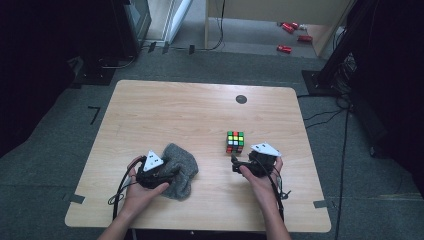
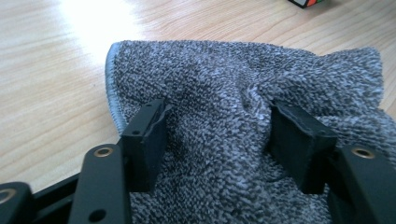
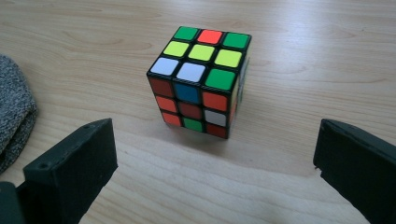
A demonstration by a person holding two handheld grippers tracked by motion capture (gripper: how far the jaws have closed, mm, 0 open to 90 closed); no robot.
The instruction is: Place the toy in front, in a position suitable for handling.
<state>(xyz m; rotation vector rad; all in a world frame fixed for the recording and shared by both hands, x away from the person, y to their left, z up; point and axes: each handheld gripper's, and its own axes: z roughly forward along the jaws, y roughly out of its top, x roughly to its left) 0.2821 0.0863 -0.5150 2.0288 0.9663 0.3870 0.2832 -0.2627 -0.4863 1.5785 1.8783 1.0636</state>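
While the left tongs (image 2: 217,140) straddle bunched grey cloth (image 2: 243,79) unpinched, right tongs (image 3: 215,172) released, level, facing cube (image 3: 201,81).

Grey knitted cloth (image 1: 179,170) lies on light wooden table (image 1: 165,112), near front edge, left of centre. Multicoloured puzzle cube (image 1: 235,142) sits on table to cloth's right, a bit further back, apart from it. Small dark round disc (image 1: 241,99) on tabletop well behind cube, nr far edge.

left gripper (image 1: 167,172) jaws part-spread, right gripper (image 1: 234,162) jaws wide apart, both low
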